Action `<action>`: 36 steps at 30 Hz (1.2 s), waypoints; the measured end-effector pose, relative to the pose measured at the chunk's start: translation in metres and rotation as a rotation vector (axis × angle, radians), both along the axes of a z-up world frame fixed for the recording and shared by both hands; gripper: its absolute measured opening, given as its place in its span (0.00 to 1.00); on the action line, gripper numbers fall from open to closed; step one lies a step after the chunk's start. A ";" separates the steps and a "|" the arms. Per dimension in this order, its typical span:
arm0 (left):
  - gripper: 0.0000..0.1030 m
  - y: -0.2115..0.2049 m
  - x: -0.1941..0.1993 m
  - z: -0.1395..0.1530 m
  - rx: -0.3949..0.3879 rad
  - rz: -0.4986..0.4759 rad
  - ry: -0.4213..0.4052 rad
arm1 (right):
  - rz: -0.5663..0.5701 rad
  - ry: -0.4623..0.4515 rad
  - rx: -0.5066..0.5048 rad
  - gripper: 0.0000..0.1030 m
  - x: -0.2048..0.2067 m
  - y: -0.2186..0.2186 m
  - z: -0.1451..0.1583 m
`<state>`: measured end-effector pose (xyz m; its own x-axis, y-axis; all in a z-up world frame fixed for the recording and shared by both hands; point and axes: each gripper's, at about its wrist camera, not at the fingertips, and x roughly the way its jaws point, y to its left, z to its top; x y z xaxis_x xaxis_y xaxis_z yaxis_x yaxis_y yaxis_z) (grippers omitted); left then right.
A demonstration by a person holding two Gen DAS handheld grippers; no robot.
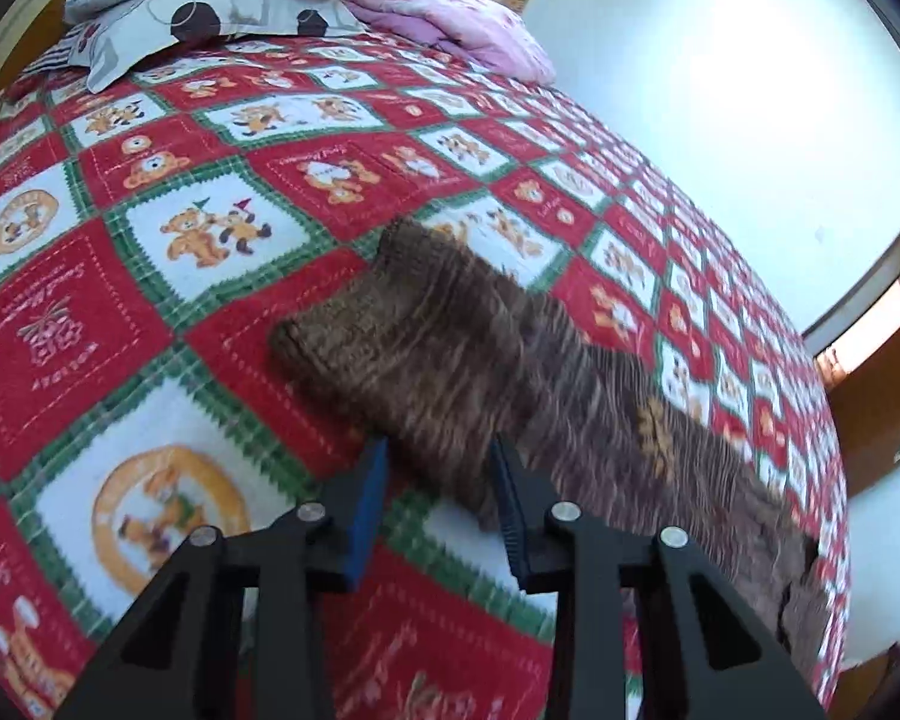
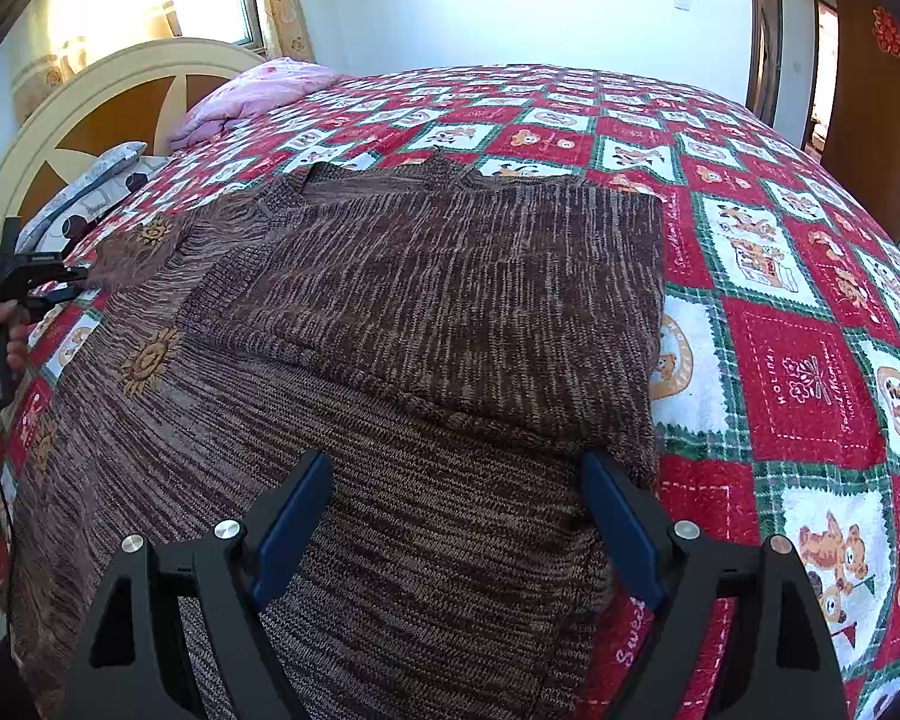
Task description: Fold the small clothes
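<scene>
A brown knitted sweater [image 2: 450, 300] with yellow sun motifs lies flat on the bed, one side folded over its body. Its other sleeve [image 1: 450, 360] stretches out across the bedspread, cuff at the far end. My left gripper [image 1: 439, 450] straddles the near edge of that sleeve. One blue pad sits at the sleeve's edge and the other lies over the knit, with a gap still showing between them. In the right wrist view the left gripper [image 2: 72, 288] appears at the sleeve's end, held by a hand [image 2: 6, 330]. My right gripper [image 2: 456, 462] hovers wide open over the sweater's lower body.
A red, white and green teddy-bear bedspread [image 1: 150, 240] covers the whole bed [image 2: 780, 360]. Patterned pillows [image 1: 210, 6] and a pink quilt [image 1: 468, 24] lie at the head, by the cream headboard [image 2: 90, 96]. A brown door [image 2: 870, 90] stands beyond the bed.
</scene>
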<state>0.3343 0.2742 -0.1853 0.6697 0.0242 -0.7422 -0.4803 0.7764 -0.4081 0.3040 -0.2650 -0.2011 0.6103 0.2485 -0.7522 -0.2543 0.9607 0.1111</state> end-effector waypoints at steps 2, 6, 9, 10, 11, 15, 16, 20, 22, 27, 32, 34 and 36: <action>0.35 0.002 0.006 -0.001 0.004 0.010 -0.004 | 0.001 0.000 -0.004 0.84 0.000 0.001 0.000; 0.35 0.007 0.015 -0.006 0.015 0.038 -0.019 | 0.002 0.000 -0.009 0.84 0.000 0.002 0.000; 0.33 0.012 0.015 -0.008 -0.001 0.057 -0.035 | 0.002 0.000 -0.005 0.84 0.001 0.002 0.000; 0.29 0.014 0.014 -0.008 -0.005 0.066 -0.036 | 0.002 0.000 -0.005 0.84 0.001 0.002 0.000; 0.12 0.016 0.013 -0.008 -0.007 0.076 -0.034 | 0.002 0.000 -0.006 0.84 0.001 0.002 0.000; 0.07 0.019 0.002 -0.001 -0.028 0.056 -0.093 | 0.002 0.000 -0.007 0.85 0.001 0.002 0.000; 0.07 0.018 -0.001 0.002 -0.022 0.046 -0.109 | 0.002 0.000 -0.007 0.85 0.001 0.003 0.000; 0.07 0.013 -0.005 0.016 -0.026 0.016 -0.150 | 0.002 -0.001 -0.007 0.85 0.001 0.003 0.000; 0.07 0.009 -0.006 0.027 -0.022 0.001 -0.165 | 0.001 -0.007 -0.002 0.85 0.000 0.002 0.001; 0.07 -0.016 0.000 0.059 0.010 -0.070 -0.218 | -0.018 -0.038 0.048 0.85 -0.004 -0.008 0.006; 0.07 -0.047 0.007 0.080 0.018 -0.140 -0.248 | -0.033 -0.030 0.130 0.85 -0.004 -0.018 0.007; 0.07 -0.058 0.009 0.084 0.012 -0.168 -0.258 | -0.034 -0.031 0.130 0.85 -0.004 -0.018 0.007; 0.07 -0.074 0.013 0.090 0.008 -0.195 -0.267 | -0.034 -0.032 0.113 0.85 -0.004 -0.015 0.006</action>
